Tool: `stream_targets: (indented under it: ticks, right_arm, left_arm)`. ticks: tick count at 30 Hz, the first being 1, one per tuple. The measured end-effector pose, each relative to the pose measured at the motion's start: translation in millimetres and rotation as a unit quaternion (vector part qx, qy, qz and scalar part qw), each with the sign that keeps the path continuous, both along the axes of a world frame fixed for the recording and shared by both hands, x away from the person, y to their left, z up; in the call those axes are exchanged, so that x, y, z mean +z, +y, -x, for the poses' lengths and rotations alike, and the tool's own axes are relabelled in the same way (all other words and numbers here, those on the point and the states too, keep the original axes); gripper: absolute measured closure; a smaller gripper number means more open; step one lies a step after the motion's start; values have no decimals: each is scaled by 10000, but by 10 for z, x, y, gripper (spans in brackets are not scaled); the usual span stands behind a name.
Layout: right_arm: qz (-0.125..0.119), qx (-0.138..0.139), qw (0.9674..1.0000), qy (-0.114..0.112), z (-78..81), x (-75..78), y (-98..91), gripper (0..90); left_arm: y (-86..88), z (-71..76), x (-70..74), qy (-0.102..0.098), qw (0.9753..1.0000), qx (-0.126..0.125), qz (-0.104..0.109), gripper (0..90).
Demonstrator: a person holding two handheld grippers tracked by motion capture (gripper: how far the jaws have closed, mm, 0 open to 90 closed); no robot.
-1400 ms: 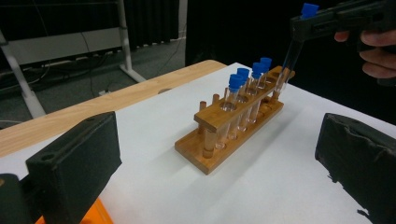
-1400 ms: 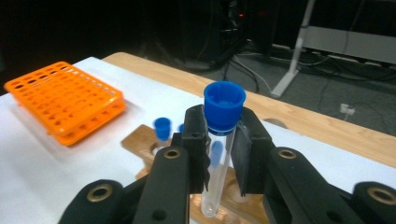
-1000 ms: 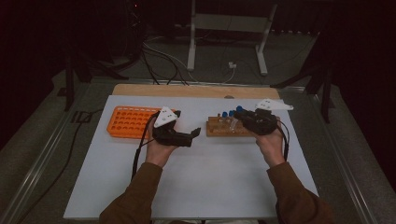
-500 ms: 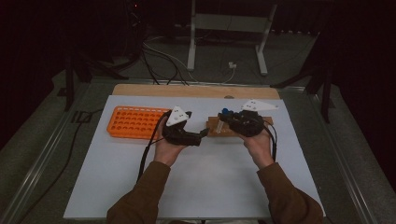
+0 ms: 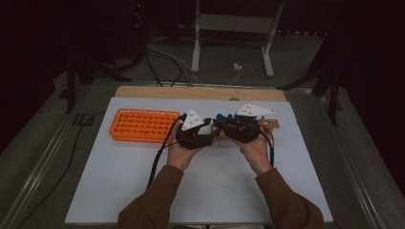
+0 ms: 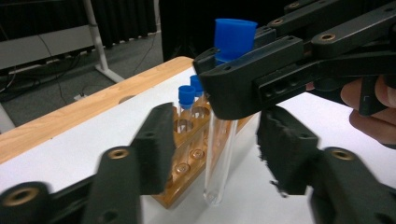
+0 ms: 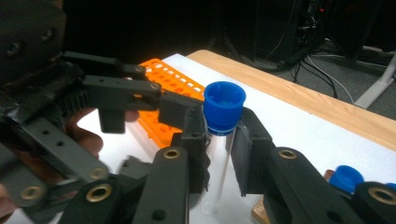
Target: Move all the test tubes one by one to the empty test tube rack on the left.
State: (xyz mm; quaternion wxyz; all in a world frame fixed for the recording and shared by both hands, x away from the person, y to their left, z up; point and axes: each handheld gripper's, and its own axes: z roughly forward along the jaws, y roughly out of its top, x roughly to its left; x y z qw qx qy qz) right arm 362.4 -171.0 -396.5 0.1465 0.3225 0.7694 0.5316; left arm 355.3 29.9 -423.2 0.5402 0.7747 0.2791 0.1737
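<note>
The test tube (image 6: 219,154) is pinched upright in your right gripper (image 7: 219,140), beside the wooden rack (image 6: 196,154); both hands have drawn together, and your left gripper (image 6: 210,154) has just been closing around it, pads not touching.

The person wears rust-brown long sleeves (image 5: 157,202). Each hand carries a matte black plastic two-jaw gripper: the left gripper (image 6: 215,154) has brass-coloured screw eyelets and rough black foam pads (image 6: 285,154); the right gripper (image 7: 219,149) has the same brass rivets. White triangular plates (image 5: 192,120) top both, and black cables (image 5: 160,152) trail back.
</note>
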Motion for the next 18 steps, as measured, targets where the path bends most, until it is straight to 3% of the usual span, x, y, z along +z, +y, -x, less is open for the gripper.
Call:
stream_targets:
  ticks: [3,12,17,18]
  right_arm:
    - [-33,29,10000,13,1,6,11,766]
    - [-80,98,9999,39,3,2,28,765]
    - [-201,-62,9998,67,12,39,-46,546]
    - [-201,-62,9998,67,12,39,-46,546]
  left_arm:
    - [-21,-2,-9,-29,9999,-17,-106,576]
    - [-21,-29,-46,82,9998,-99,-116,757]
    - [-11,-31,-49,54,9999,-53,-136,776]
    - [-1,-37,-51,68,9999,-34,-137,776]
